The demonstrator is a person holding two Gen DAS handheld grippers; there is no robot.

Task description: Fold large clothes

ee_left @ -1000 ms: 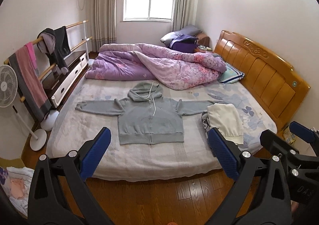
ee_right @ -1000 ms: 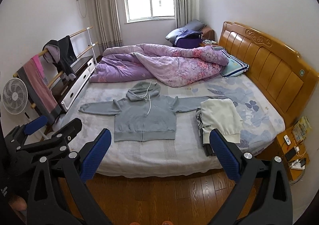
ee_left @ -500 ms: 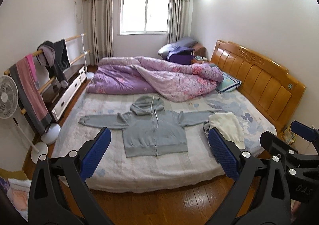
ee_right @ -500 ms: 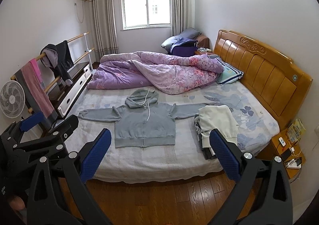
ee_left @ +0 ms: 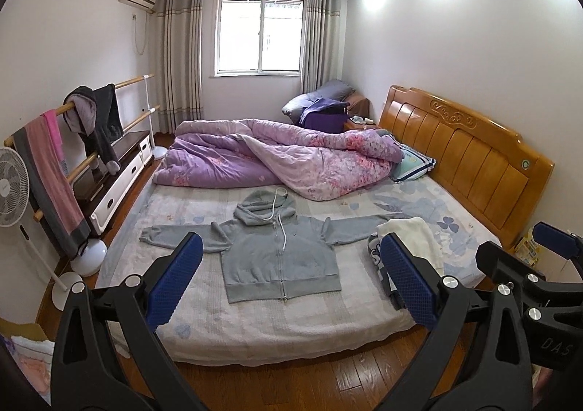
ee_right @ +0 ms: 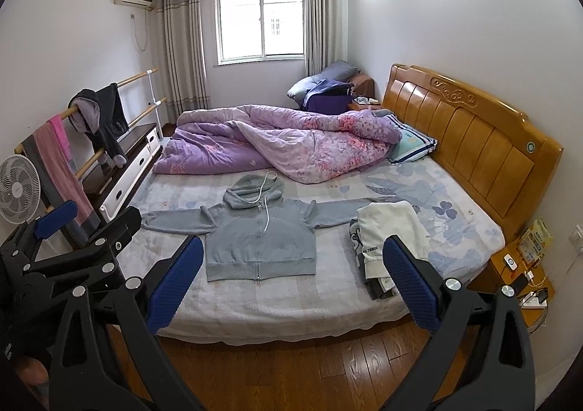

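Note:
A grey zip hoodie [ee_left: 278, 250] lies flat, front up, sleeves spread, on the bed's patterned sheet [ee_left: 255, 316]; it also shows in the right wrist view [ee_right: 258, 241]. A stack of folded clothes topped by a white garment [ee_left: 410, 237] lies to its right, also seen in the right wrist view [ee_right: 391, 232]. My left gripper [ee_left: 288, 281] is open and empty, held above the floor short of the bed. My right gripper [ee_right: 291, 283] is open and empty beside it.
A bunched purple quilt [ee_left: 277, 159] fills the far half of the bed. A wooden headboard [ee_left: 466, 152] is on the right, a bedside table [ee_right: 521, 268] at right. A fan [ee_left: 11, 188] and a rail with hung clothes [ee_left: 91, 123] stand at left. Wood floor [ee_right: 291, 371] lies below.
Both grippers have tilted upward and drawn back from the bed, so the ceiling shows and the hoodie sits lower in view. Both jaws have stayed open. Nothing on the bed has moved.

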